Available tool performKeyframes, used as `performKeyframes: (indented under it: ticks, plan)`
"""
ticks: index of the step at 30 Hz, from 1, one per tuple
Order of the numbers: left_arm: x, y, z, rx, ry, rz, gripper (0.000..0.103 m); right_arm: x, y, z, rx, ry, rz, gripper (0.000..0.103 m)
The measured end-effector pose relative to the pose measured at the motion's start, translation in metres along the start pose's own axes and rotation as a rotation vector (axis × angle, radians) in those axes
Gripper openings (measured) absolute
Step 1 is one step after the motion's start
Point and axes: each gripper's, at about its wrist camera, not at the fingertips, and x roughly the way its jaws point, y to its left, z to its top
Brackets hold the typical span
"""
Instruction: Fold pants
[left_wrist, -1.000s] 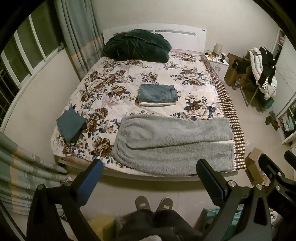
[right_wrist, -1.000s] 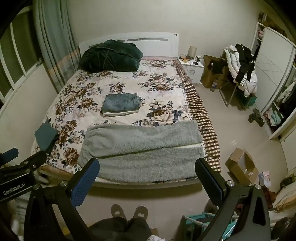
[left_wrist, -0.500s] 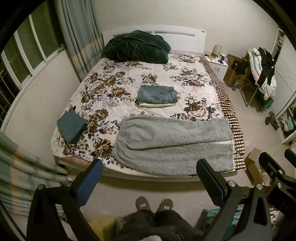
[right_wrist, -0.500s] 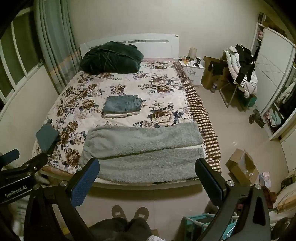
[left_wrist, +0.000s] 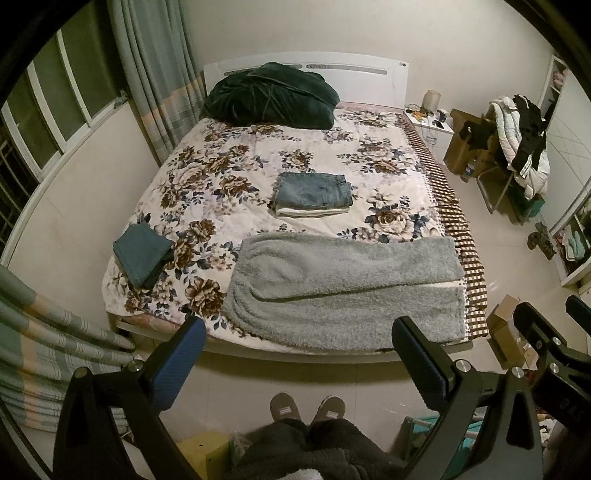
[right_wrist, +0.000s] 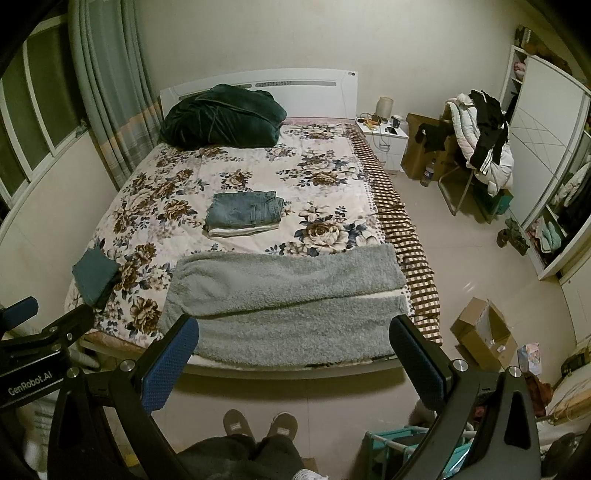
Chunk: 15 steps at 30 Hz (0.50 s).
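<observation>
Floor (left_wrist: 288, 373) lies bare between the bed's near edge and the person's slippers (left_wrist: 306, 406). Grey fleece pants (left_wrist: 343, 288) lie flat along that edge, ahead of both jaws, untouched. Left gripper (left_wrist: 299, 354) and right gripper (right_wrist: 295, 350) hover side by side, level, spread wide, holding nothing.

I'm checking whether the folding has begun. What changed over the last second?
Nothing was taken hold of or let go. Both tongs, left and right, remain open and empty above the floor at the bed's foot. The grey fleece pants, folded jeans and folded teal garment lie as before; only the views drifted slightly.
</observation>
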Motion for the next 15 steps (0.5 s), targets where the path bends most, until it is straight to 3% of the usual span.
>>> performKeyframes:
  ticks: [15]
  plan:
    - [-0.0001, -0.0001, -0.0013, -0.002, -0.003, -0.001, 0.103, 0.0001, -0.0028, -0.0022, 0.004, -0.001, 0.005, 0.103]
